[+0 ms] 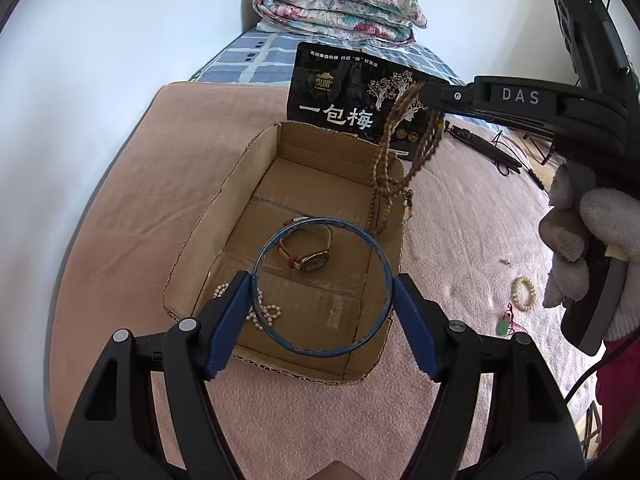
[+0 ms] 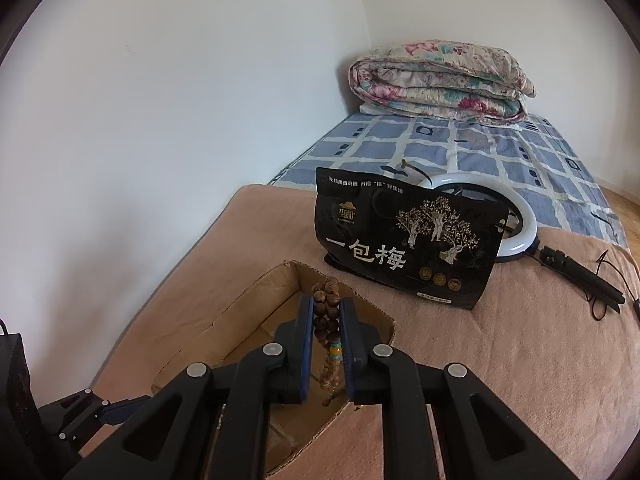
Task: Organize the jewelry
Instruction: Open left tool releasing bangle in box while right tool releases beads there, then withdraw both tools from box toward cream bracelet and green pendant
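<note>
An open cardboard box (image 1: 200, 248) lies on the pink blanket, and its near wall shows in the right wrist view (image 2: 240, 312). My left gripper (image 1: 322, 292) is shut on a blue bangle (image 1: 376, 240), held level above the box. My right gripper (image 2: 326, 312) is shut on a wooden bead necklace (image 2: 325, 300), which hangs over the box's far right corner (image 1: 384, 168); that gripper (image 1: 430, 94) enters from the upper right. Inside the box lie a wristwatch (image 1: 310, 258) and a pearl strand (image 1: 266, 312).
A pearl bracelet (image 1: 524, 294) and a green pendant on red cord (image 1: 505, 326) lie on the blanket right of the box. A black snack bag (image 2: 404, 240) stands behind the box, with a ring light (image 2: 516, 220) behind it. A folded quilt (image 2: 440, 80) lies by the wall.
</note>
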